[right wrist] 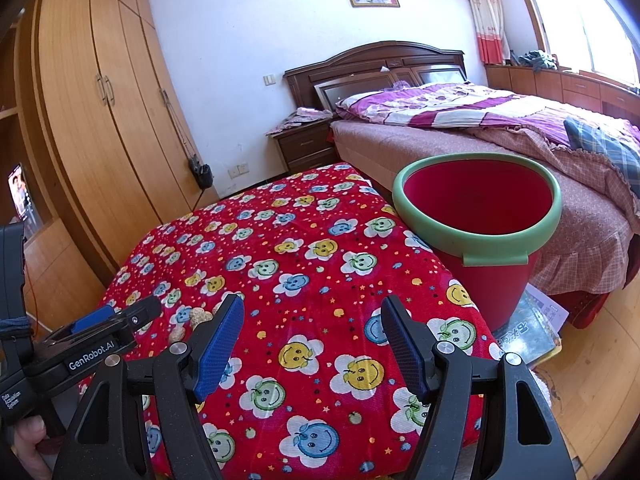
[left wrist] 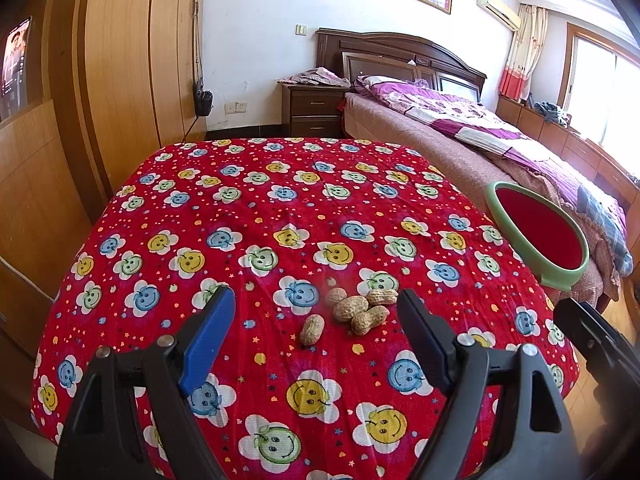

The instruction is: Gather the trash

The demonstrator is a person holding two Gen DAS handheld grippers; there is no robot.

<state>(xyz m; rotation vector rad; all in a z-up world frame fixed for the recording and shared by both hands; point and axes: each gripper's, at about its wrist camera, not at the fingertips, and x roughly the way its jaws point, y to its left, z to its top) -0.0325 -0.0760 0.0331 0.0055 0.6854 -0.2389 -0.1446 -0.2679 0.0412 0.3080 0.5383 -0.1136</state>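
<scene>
Five peanuts, one red bin, two tools gaping

in the right wrist view the peanuts are mostly hidden behind the blue pad of the right gripper, so their number is unclear. the red bucket is cut by the tablecloth's right edge in the left wrist view, its lower part hidden.
</scene>
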